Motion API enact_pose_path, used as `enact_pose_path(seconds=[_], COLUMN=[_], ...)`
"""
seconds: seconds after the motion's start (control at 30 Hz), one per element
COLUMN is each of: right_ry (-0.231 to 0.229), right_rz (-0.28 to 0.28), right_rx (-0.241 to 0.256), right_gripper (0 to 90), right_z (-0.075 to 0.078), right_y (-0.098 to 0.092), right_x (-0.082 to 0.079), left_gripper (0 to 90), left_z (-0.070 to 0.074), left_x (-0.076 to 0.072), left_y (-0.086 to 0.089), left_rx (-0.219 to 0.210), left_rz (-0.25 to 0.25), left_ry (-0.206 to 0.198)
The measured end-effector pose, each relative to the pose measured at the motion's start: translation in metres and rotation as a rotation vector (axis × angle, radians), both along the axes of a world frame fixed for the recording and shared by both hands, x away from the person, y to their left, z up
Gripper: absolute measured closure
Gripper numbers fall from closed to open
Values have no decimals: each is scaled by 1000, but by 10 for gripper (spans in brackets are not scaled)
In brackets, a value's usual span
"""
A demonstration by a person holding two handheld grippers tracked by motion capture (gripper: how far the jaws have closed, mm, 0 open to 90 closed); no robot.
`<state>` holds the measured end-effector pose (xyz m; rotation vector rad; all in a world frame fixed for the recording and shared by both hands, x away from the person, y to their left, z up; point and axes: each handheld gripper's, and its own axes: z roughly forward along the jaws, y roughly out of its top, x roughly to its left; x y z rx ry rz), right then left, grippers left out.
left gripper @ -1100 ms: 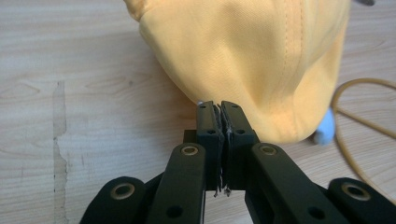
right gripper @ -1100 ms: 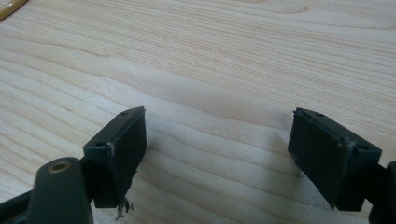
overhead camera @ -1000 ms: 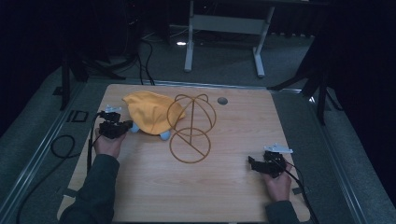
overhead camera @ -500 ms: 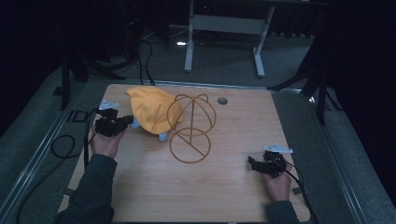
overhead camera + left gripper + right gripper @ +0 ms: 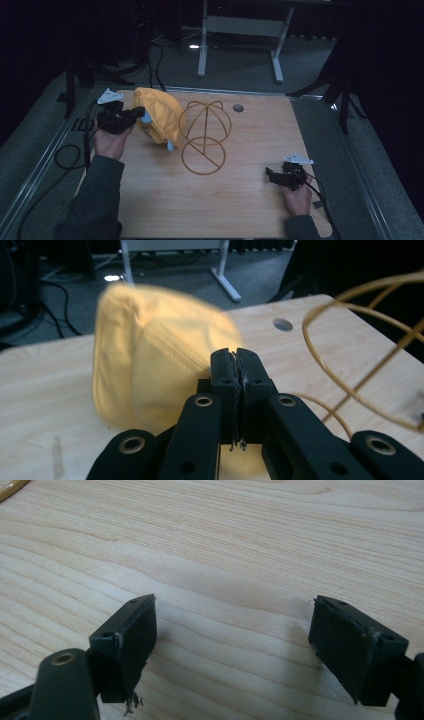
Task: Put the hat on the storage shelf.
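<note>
From where I stand, the left claw (image 5: 136, 113) is lifted over the far left part of the wooden bench (image 5: 250, 200), held up in the person's left hand (image 5: 111, 142). Its jaws are pressed together, and in the left gripper view they meet just at the near edge of a yellow cloth cap (image 5: 160, 360); the cap hangs blurred right in front of them, and I take it the jaws have its edge pinched, though the exact bite is hard to make out. In the high view the cap (image 5: 157, 117) hangs just beside the claw on its right, with a pale blue part showing below it, and it sits up against the left side of a yellow wire stand (image 5: 205, 135) with a ring base resting on the bench. The right claw (image 5: 271, 176) lies well apart, low at the near right of the bench, its jaws spread wide over bare wood.
</note>
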<state>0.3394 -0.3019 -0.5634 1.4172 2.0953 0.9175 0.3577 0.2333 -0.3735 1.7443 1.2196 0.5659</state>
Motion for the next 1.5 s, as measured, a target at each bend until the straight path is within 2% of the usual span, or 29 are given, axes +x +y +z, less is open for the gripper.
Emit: enact_pose_path(seconds=[0.1,0.33,0.53,0.57,0.6,0.7,0.83,0.93,1.07,1.27,1.37,1.5], right_ry=[0,0,-1,0,-1,-1,-1,-1,-1,0,0,0], right_rz=[0,0,1,1,1,1,1,1,1,1,0,0], right_rx=[0,0,-1,-1,-1,-1,-1,-1,-1,-1,0,0], right_gripper=[192,192,192,192,192,192,192,192,192,192,192,192], right_z=[0,0,0,0,0,0,0,0,0,0,0,0], right_y=[0,0,0,0,0,0,0,0,0,0,0,0], right_x=[0,0,0,0,0,0,0,0,0,0,0,0], left_gripper=[880,869,851,832,796,692,617,582,521,379,341,321], left_z=[3,-14,-34,-34,-40,-43,-42,-39,-38,-38,-39,-39], left_x=[13,43,68,68,72,74,73,70,70,67,65,61], left_y=[6,23,30,30,31,31,28,23,18,4,-3,-10], left_rx=[0,-25,32,32,39,41,44,78,95,146,165,165], left_rz=[30,79,164,164,191,203,201,214,222,229,222,219], left_ry=[3,43,125,125,146,163,157,155,155,161,163,164])
